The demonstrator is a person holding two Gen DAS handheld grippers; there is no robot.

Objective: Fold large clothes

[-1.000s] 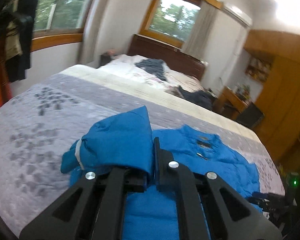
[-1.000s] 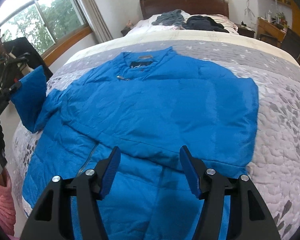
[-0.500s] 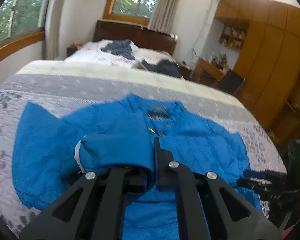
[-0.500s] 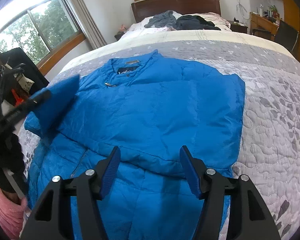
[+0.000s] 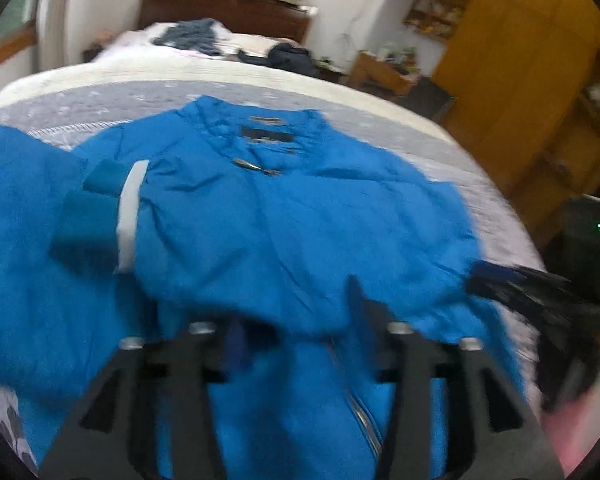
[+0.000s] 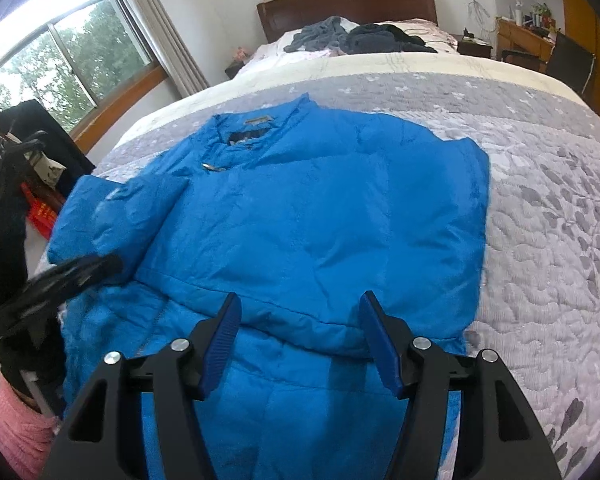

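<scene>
Blue jacket (image 6: 300,220) lies flat on the bed quilt (image 6: 560,220), both sleeves folded in; left gripper (image 5: 296,320) and right gripper (image 6: 300,332) hover wide, empty, over it near the hem; next probably hem-to-collar fold.

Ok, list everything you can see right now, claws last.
jacket: one, blue, spread flat on the quilt, collar toward the headboard.
sleeve: one, blue, folded in onto the jacket's left side.
quilt: one, grey with leaf print, covering the bed.
loose clothes: a dark grey and black pile near the headboard.
headboard: one, dark wood, far end of the bed.
windows: two, wood-framed, one on the left wall and one above the headboard.
desk: one, wooden, far right.
left claw: black, blurred, jaws apart over the jacket's hem.
right claw: black with blue pads, open, empty.
</scene>
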